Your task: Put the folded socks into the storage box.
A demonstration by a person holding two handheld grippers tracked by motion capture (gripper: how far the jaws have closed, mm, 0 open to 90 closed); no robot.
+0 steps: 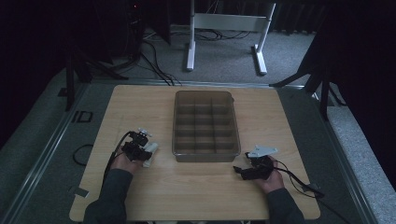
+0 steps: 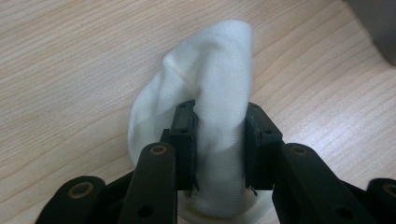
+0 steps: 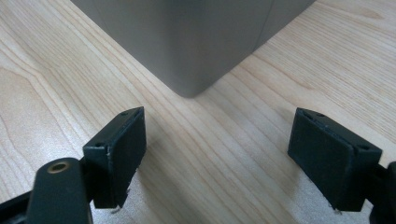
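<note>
In the left gripper view the left gripper stands low in the frame, clamped on a rolled white sock that rests on the wooden table; the hold sits mid-roll and looks secure enough to lift straight up without dragging. At lower right of the high view the right gripper rests released and holds nothing. Farther off, mid-frame, the grey divided bin lies well apart from the sock, so clear its near wall before lowering.
</note>
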